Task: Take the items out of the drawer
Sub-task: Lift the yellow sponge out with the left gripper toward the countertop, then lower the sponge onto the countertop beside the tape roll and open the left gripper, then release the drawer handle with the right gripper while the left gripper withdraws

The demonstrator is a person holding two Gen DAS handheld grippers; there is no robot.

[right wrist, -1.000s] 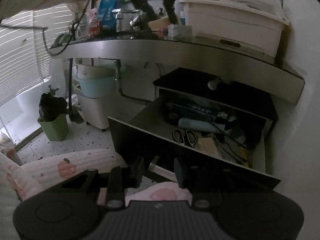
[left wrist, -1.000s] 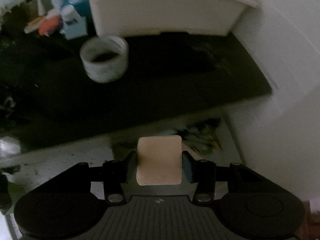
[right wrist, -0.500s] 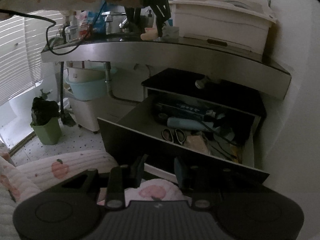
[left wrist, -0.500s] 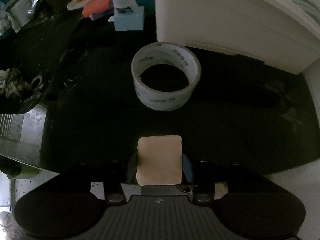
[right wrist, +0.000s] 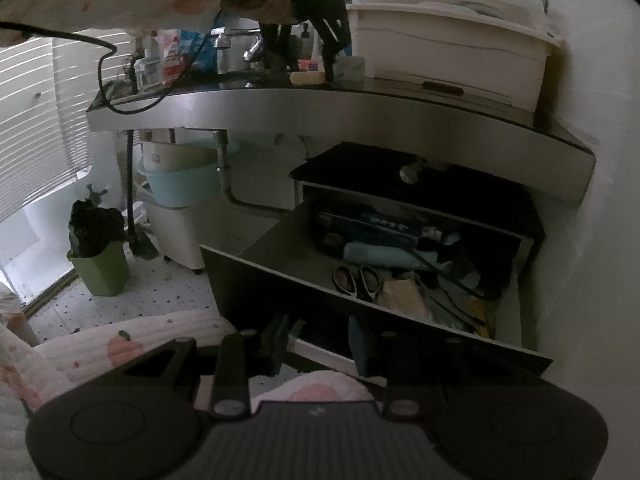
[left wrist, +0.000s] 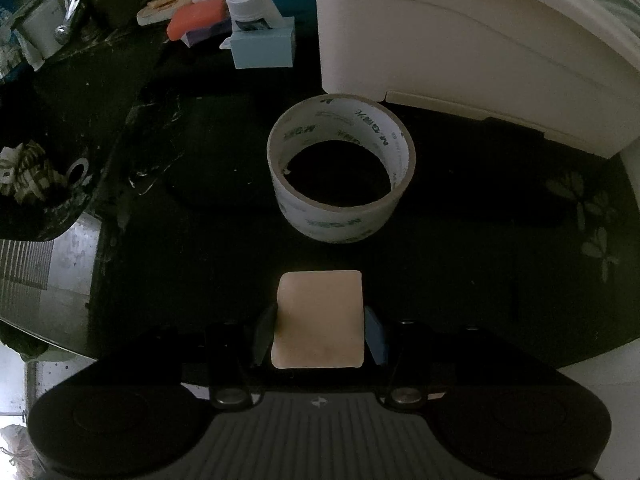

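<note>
— What's the left tool (left wrist: 320,326) got?
— It's clamped on a beige soap bar (left wrist: 319,320), held over the dark surface (left wrist: 460,264). At 12 o'clock from the bar sits a roll of tape (left wrist: 341,172), apart from it, with a white storage box (left wrist: 472,44) at about 1 o'clock behind the roll.
— And the right tool (right wrist: 320,342)?
— Its fingers stand apart, gripping nothing, in front of the open drawer (right wrist: 372,308). Inside the drawer I see scissors (right wrist: 357,279), a pale blue bottle (right wrist: 380,254) lying at 12 o'clock from them, and tangled cables.
</note>
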